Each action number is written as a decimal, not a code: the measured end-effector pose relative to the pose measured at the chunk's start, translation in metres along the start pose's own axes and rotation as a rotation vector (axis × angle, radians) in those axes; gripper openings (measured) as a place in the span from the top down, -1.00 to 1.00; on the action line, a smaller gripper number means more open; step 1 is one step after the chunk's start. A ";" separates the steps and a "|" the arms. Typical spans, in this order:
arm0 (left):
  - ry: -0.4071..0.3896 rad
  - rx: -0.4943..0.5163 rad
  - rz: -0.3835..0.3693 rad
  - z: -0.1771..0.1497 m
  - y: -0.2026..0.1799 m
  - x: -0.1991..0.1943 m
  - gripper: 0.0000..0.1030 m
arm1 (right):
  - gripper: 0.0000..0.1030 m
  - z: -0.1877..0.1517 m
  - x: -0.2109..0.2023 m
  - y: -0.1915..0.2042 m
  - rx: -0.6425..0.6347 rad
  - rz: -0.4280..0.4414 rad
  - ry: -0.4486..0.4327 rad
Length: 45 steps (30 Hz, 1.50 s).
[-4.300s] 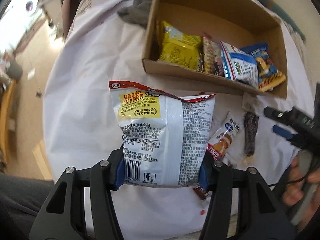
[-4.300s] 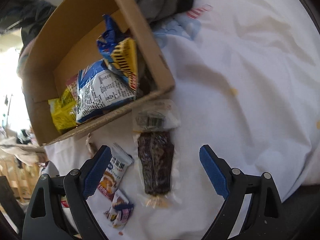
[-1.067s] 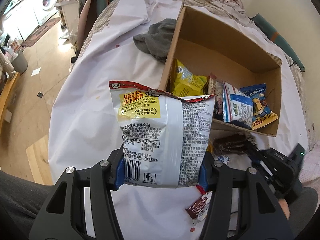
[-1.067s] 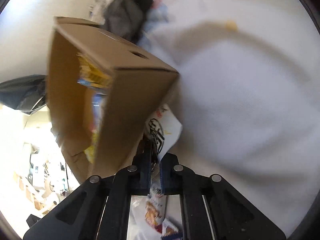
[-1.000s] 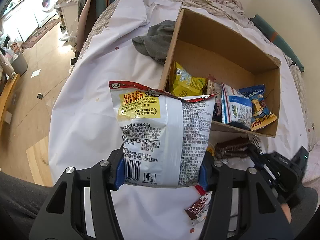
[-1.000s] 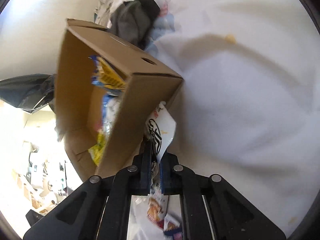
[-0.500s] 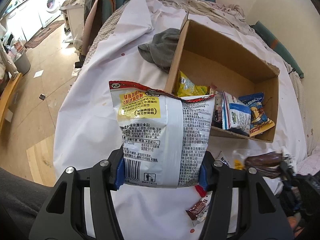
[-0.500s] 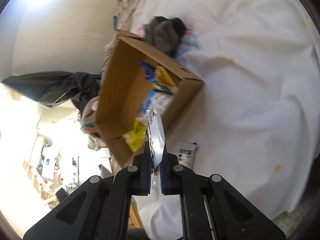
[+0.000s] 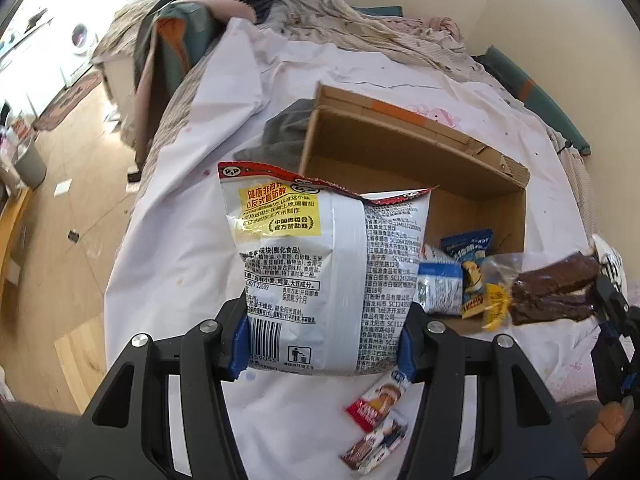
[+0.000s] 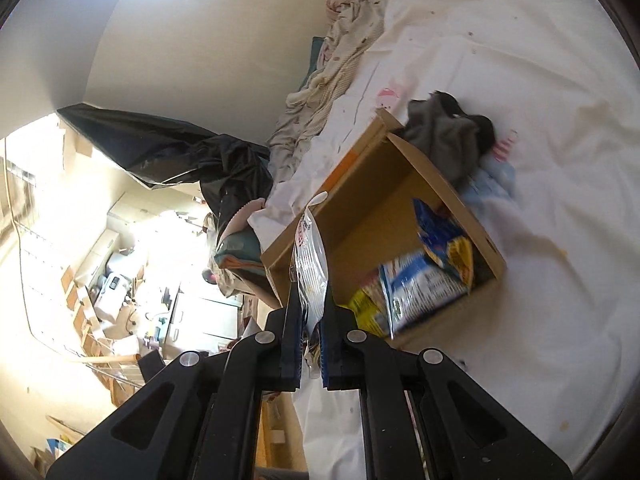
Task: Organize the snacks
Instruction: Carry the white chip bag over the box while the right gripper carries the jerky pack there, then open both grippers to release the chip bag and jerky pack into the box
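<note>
Both tools risen | left tool (image 9: 322, 344) grips chip bag (image 9: 320, 264) | right tool (image 10: 310, 354) pinches dark snack (image 9: 552, 294)

Looks like somebody's bedroom at home. There's a bed (image 9: 192, 264) with rumpled bedding (image 9: 380, 36). Washing machine (image 9: 82, 38) through the doorway too.

The left hand-held gripper (image 9: 322, 338) is matte black, with two angular arms cut through by triangular openings, round silver screw heads at the joints, and blue pads (image 9: 241, 340) lining the inner faces of its fingers. The right hand-held gripper (image 10: 311, 346) has the same build: black arms with triangular cut-outs, silver screws at the pivots and blue pads (image 10: 325, 350) inside the fingers. Behind the left hand-held gripper, dark grey clothing (image 9: 36, 432) fills the lower corner.
</note>
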<state>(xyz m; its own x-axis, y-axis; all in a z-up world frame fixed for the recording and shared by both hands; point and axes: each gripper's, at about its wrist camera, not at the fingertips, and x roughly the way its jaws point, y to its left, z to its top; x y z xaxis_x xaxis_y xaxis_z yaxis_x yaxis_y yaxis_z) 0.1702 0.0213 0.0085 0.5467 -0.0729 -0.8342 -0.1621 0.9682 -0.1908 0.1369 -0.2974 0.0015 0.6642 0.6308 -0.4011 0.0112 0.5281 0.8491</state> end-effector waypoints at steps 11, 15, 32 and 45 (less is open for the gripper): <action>-0.012 0.083 0.043 0.013 -0.023 0.061 -0.01 | 0.87 -0.006 0.078 -0.055 0.098 -0.058 0.085; 0.005 0.070 0.041 0.014 -0.023 0.073 -0.02 | 0.86 -0.010 0.089 -0.062 0.098 -0.081 0.123; -0.002 0.099 0.026 0.010 -0.029 0.075 -0.03 | 0.75 -0.017 0.105 -0.077 0.188 -0.158 0.244; 0.007 0.138 0.003 -0.002 -0.036 0.062 -0.62 | -0.39 -0.021 0.083 -0.066 0.205 -0.140 0.271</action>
<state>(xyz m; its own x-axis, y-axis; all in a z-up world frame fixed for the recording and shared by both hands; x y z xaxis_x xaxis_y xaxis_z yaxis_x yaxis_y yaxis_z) 0.2083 -0.0182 -0.0378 0.5404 -0.0712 -0.8384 -0.0492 0.9920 -0.1160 0.1759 -0.2676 -0.0949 0.4242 0.7028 -0.5711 0.2558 0.5119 0.8200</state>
